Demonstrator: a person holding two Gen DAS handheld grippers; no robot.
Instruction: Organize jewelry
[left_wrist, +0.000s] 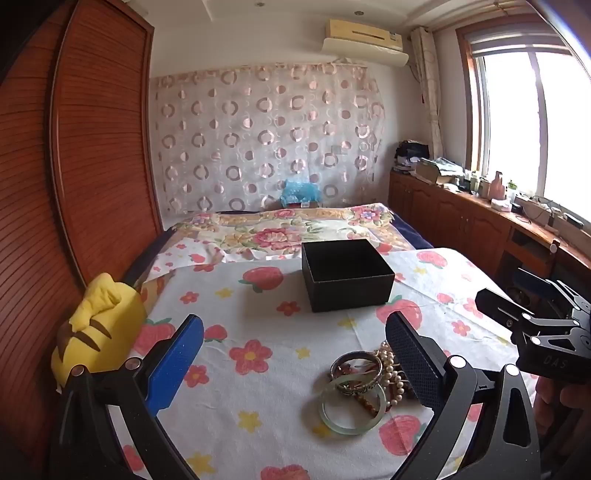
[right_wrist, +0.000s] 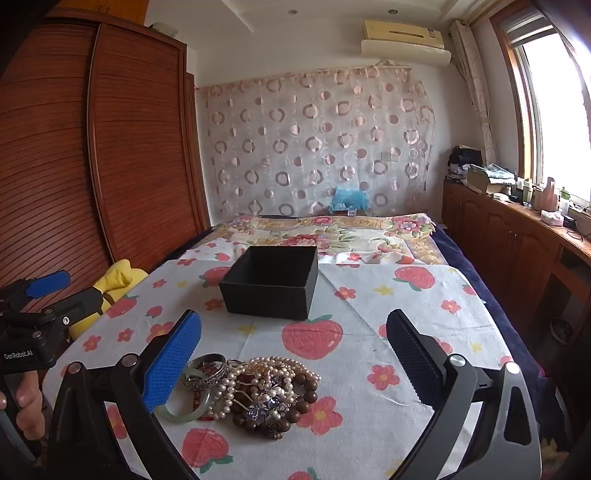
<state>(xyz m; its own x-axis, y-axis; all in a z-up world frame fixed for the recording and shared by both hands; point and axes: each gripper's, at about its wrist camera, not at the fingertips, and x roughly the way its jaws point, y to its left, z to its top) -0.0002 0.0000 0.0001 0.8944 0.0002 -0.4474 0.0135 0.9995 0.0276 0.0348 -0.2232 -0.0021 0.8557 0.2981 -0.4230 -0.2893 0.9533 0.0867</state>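
A pile of jewelry (right_wrist: 251, 391) lies on the strawberry-print cloth (right_wrist: 369, 424): a pale green jade bangle (left_wrist: 352, 408), a silver bangle (left_wrist: 356, 367), pearl strands (right_wrist: 273, 369) and a brown bead bracelet (right_wrist: 295, 410). An open, empty black box (left_wrist: 347, 275) stands beyond the pile; it also shows in the right wrist view (right_wrist: 271, 282). My left gripper (left_wrist: 293, 363) is open, with the pile beside its right finger. My right gripper (right_wrist: 291, 363) is open, with the pile between its fingers, nearer the left one. Neither holds anything.
A yellow plush toy (left_wrist: 98, 325) lies at the cloth's left edge by the wooden wardrobe (left_wrist: 92, 147). A floral bedspread (left_wrist: 288, 229) lies behind the box. Wooden cabinets (left_wrist: 461, 218) with clutter run along the right under the window.
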